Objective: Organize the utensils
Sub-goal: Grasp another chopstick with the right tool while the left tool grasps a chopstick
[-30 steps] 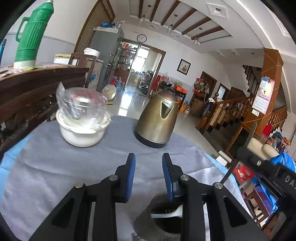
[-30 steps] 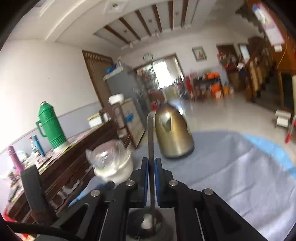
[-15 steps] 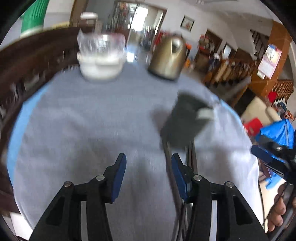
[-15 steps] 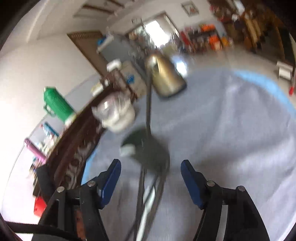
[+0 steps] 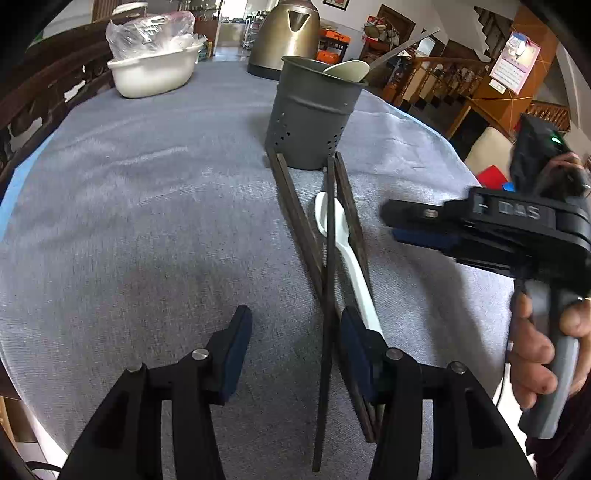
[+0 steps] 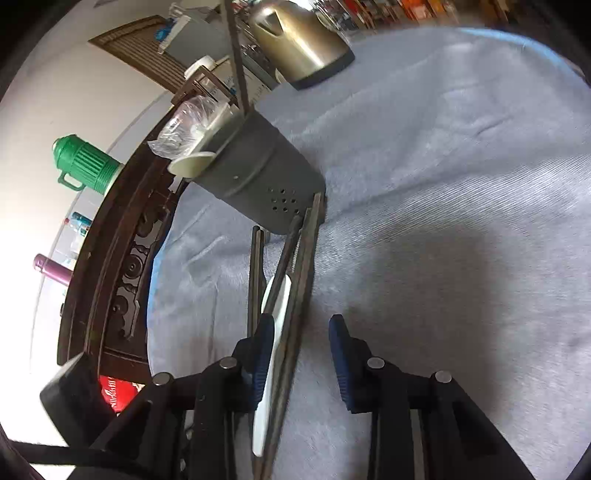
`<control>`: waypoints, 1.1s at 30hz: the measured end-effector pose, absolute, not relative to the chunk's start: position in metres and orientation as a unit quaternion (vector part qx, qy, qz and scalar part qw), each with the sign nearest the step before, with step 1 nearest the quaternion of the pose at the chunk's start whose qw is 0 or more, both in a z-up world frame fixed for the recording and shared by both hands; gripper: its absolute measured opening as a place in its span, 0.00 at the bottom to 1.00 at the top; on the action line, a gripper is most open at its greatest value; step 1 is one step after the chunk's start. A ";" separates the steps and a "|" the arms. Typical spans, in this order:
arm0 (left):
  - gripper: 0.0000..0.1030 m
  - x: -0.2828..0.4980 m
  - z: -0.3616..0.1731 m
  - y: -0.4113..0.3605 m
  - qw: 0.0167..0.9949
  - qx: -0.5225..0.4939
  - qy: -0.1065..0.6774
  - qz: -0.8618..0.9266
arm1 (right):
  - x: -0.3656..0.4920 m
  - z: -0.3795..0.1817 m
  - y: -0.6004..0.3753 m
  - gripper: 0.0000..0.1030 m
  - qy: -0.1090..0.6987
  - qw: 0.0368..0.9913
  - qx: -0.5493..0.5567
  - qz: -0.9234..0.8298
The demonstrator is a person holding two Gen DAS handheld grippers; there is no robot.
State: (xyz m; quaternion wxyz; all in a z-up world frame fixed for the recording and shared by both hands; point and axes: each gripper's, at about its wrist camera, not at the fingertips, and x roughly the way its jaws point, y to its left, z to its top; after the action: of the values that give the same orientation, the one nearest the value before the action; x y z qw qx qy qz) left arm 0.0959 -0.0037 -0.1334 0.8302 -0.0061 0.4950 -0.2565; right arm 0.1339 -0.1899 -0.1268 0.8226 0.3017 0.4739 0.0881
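Hovering low over the grey cloth-covered table (image 5: pixel 129 221), your left gripper (image 5: pixel 291 343) and right gripper (image 6: pixel 301 354) both hang spread wide, holding nothing. Broad bare cloth lies to the left of the left gripper and to the right of the right one; the table's curved edge falls away beyond the right gripper in the left wrist view. Dark wooden chopsticks (image 5: pixel 295 214) and a white plastic spoon (image 5: pixel 343 251) lie flat just ahead of both tools, the spoon's handle passing under the left gripper's right finger (image 5: pixel 354 350). In the right wrist view the pile runs past the inner side of the left finger (image 6: pixel 264 354). Their long axes point away from you toward the holder (image 5: pixel 314 118), a dark grey perforated metal cup standing upright straight ahead, the sticks' far ends touching its base. A pale spoon bowl (image 5: pixel 347 70) and a thin metal handle (image 5: pixel 402 48) stick out of its rim. Beyond it stand a brassy kettle (image 5: pixel 288 33) and a white bowl (image 5: pixel 151 74) with crinkled plastic.
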 end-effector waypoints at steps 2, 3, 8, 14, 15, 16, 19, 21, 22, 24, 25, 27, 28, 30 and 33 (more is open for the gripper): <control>0.47 0.096 -0.133 -0.006 0.830 -0.009 0.493 -0.261 | 0.144 -0.130 -0.182 0.29 0.482 0.821 0.295 0.082; 0.40 0.095 -0.134 -0.007 0.832 -0.002 0.491 -0.257 | 0.148 -0.131 -0.177 0.26 0.487 0.820 0.290 0.078; 0.19 0.107 -0.136 0.006 0.839 -0.013 0.491 -0.232 | 0.157 -0.135 -0.165 0.17 0.503 0.822 0.259 0.059; 0.18 0.114 -0.135 0.038 0.849 -0.039 0.489 -0.196 | 0.144 -0.129 -0.185 0.13 0.507 0.828 0.238 0.019; 0.18 0.116 -0.133 0.043 0.851 -0.047 0.486 -0.195 | 0.141 -0.129 -0.191 0.13 0.506 0.828 0.241 0.012; 0.18 0.118 -0.131 0.045 0.851 -0.051 0.484 -0.199 | 0.137 -0.128 -0.198 0.13 0.504 0.828 0.244 0.004; 0.18 0.121 -0.124 0.044 0.851 -0.052 0.479 -0.208 | 0.136 -0.122 -0.207 0.14 0.498 0.829 0.255 0.004; 0.21 0.126 -0.120 0.035 0.851 -0.044 0.477 -0.217 | 0.138 -0.117 -0.211 0.15 0.493 0.830 0.261 -0.009; 0.23 0.128 -0.120 0.031 0.850 -0.038 0.476 -0.223 | 0.141 -0.117 -0.212 0.15 0.498 0.825 0.268 -0.008; 0.29 0.135 -0.121 0.020 0.845 -0.019 0.482 -0.232 | 0.148 -0.120 -0.216 0.15 0.506 0.814 0.283 -0.004; 0.29 0.138 -0.122 0.014 0.839 -0.012 0.487 -0.241 | 0.152 -0.121 -0.219 0.15 0.509 0.810 0.292 -0.007; 0.29 0.142 -0.122 0.007 0.832 -0.002 0.493 -0.257 | 0.160 -0.122 -0.220 0.15 0.514 0.807 0.292 -0.010; 0.29 0.145 -0.124 0.002 0.828 0.005 0.497 -0.259 | 0.164 -0.122 -0.221 0.15 0.518 0.805 0.289 -0.012; 0.29 0.150 -0.126 -0.004 0.818 0.010 0.506 -0.274 | 0.171 -0.125 -0.222 0.15 0.526 0.800 0.289 -0.015; 0.29 0.157 -0.130 -0.010 0.811 0.026 0.518 -0.271 | 0.186 -0.130 -0.214 0.15 0.534 0.800 0.271 -0.035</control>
State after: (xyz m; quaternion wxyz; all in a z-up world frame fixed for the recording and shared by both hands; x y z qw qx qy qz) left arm 0.1570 -0.0104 -0.1303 0.8109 0.0264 0.5178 -0.2713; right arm 0.1860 -0.2143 -0.1301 0.8001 0.2711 0.5339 -0.0355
